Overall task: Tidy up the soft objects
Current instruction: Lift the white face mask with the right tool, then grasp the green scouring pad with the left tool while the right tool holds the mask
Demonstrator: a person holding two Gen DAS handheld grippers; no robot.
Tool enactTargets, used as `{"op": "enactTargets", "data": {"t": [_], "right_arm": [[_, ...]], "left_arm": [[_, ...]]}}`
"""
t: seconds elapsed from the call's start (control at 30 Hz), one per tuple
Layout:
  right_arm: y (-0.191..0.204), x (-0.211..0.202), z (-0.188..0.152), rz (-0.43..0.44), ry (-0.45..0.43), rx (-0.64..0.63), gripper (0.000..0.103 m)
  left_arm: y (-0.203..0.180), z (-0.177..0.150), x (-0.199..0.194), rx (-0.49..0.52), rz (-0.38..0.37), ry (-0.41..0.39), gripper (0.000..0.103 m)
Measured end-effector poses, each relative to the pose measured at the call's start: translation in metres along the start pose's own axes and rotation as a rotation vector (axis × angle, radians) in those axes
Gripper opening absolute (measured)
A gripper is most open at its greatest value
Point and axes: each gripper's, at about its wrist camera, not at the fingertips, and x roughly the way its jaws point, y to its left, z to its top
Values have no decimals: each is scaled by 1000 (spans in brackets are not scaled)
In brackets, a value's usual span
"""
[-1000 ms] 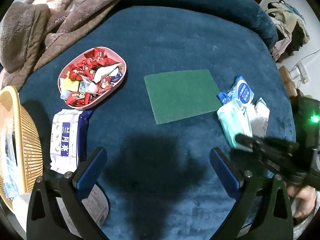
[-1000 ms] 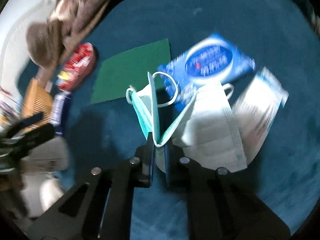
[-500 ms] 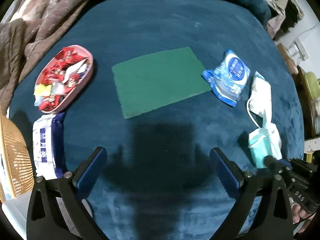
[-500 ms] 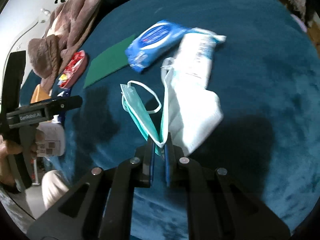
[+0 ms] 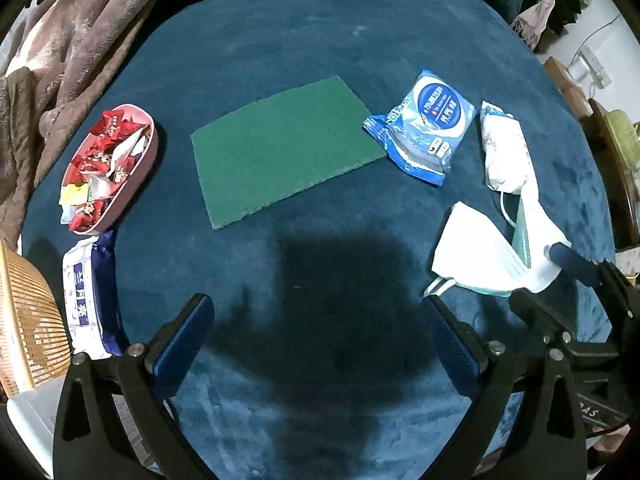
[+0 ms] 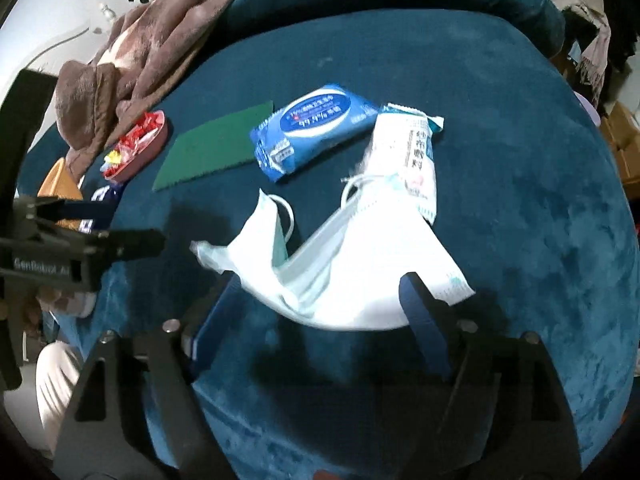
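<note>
Masks (image 6: 360, 280) lie in a loose heap on the blue cushion (image 6: 520, 160), between the spread right tongs (image 6: 316, 316), released; left tongs (image 5: 320, 344) spread too, empty. Risk: ear loops snag a finger on pullback, dragging the heap; white pack (image 6: 416, 160) touches it.

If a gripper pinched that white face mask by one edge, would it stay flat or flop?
The face mask would probably flop: it already lies creased and bunched on the blue cushion. It looks thin, so likely very light. Its ear loop may dangle and snag.
</note>
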Motion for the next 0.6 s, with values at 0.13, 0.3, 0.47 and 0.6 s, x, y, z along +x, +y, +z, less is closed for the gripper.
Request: {"op": "enactTargets", "data": {"t": [0.13,0.3,0.47,0.6], "right_arm": [[0,19,7,-25,26,10,82],[8,34,-3,-57,29,-59,30],[-18,21,-11,117,20,95,6],[-33,1,-26,188,-43,168,6]], "left_arm": [[3,0,-2,-1,6,-6,103],[6,-4,-3,-2,12,0,102],[12,-4,0,-4,37,9,103],[16,-2,2,-21,27,6,102]]}}
